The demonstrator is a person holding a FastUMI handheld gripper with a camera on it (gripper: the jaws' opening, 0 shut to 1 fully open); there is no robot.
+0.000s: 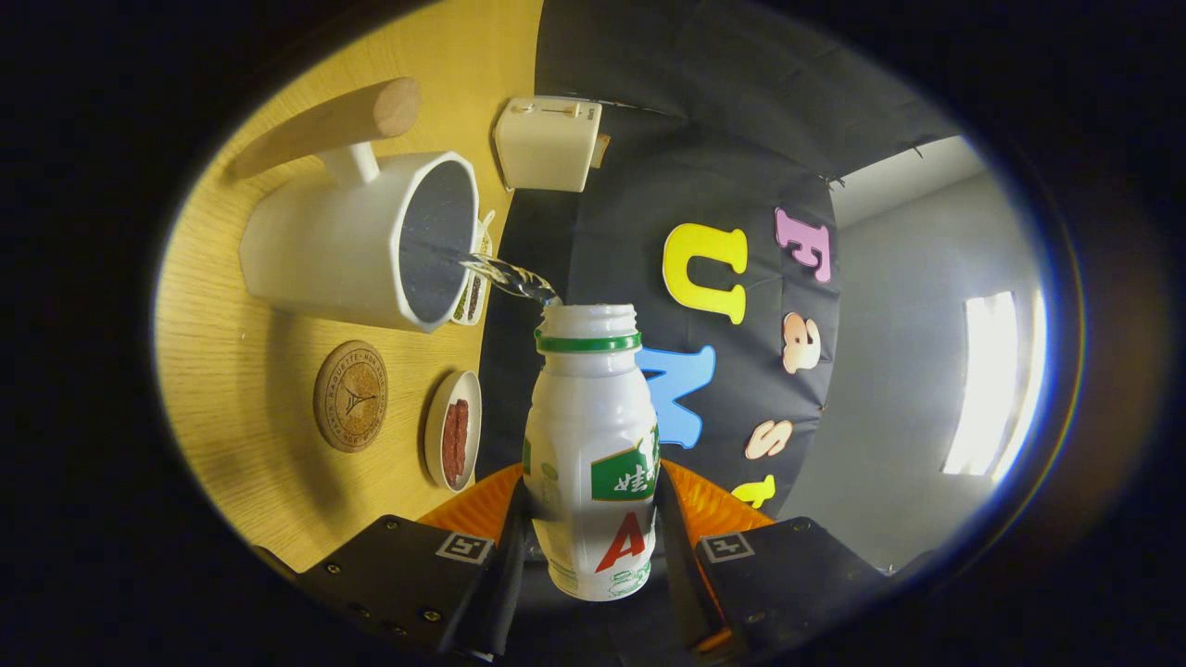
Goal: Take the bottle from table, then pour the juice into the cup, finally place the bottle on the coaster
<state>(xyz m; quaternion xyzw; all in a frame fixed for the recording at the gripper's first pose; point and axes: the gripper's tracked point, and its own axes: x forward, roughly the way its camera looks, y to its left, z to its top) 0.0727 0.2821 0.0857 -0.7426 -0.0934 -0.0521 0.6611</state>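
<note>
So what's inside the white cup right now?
A clear stream runs from the bottle, held between the gripper fingers, into the white cup. The cup's inside looks dark; the rim hides the bottom, so the liquid level can't be seen.

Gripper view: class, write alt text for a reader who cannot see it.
The gripper, jaws shut on a white bottle, tips it so a clear stream pours into a white cup with a wooden handle. A round coaster and small dish sit nearby on the wooden table.
</note>
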